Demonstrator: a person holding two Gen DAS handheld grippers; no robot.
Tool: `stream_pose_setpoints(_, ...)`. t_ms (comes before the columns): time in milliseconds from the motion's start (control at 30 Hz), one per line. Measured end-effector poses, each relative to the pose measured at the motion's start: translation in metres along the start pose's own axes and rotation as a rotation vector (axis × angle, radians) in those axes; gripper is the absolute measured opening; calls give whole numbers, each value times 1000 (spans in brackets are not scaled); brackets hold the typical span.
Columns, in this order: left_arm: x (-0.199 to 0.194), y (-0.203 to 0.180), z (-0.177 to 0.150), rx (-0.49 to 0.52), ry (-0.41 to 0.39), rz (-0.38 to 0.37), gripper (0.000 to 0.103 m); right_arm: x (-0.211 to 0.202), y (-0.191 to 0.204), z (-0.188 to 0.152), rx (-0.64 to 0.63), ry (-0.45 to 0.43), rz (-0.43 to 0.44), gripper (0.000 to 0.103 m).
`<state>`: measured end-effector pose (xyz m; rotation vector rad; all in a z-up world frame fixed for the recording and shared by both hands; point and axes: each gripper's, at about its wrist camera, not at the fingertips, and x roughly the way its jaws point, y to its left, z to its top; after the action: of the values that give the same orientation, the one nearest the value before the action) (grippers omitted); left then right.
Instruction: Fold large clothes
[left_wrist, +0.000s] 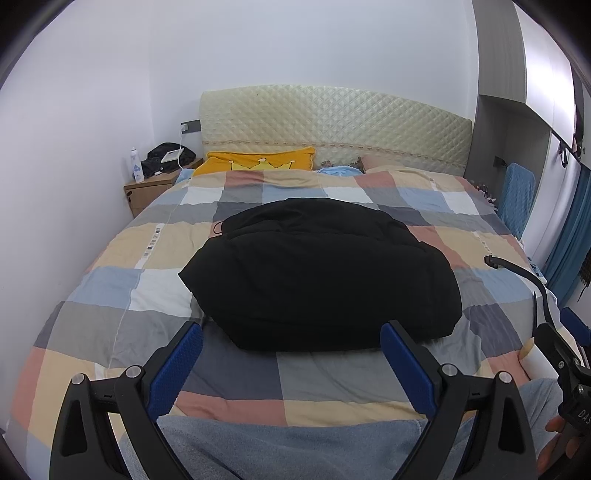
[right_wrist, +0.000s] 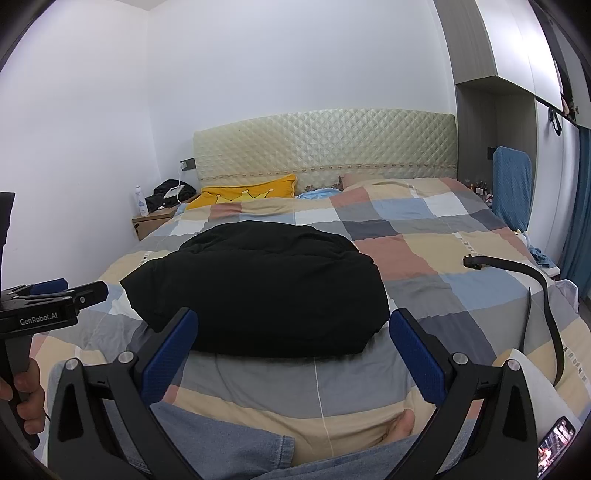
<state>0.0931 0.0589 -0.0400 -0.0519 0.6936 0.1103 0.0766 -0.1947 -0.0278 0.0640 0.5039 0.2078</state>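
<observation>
A large black padded garment lies folded into a thick bundle on the checked bedspread, in the middle of the bed. It also shows in the right wrist view. My left gripper is open and empty, held just short of the bundle's near edge. My right gripper is open and empty too, at the bundle's near right corner. The left gripper's body shows at the left of the right wrist view. Neither gripper touches the garment.
A black belt lies on the right side of the bed. A yellow pillow sits at the quilted headboard. A wooden nightstand stands far left. The person's legs in jeans are below the grippers. A phone lies lower right.
</observation>
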Motion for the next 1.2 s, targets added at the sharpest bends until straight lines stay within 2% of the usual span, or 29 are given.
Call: stream_pose_setpoints(1200,-4,5,-1,-4,0,-2,98,-2,1,4,3,-7,-1,103)
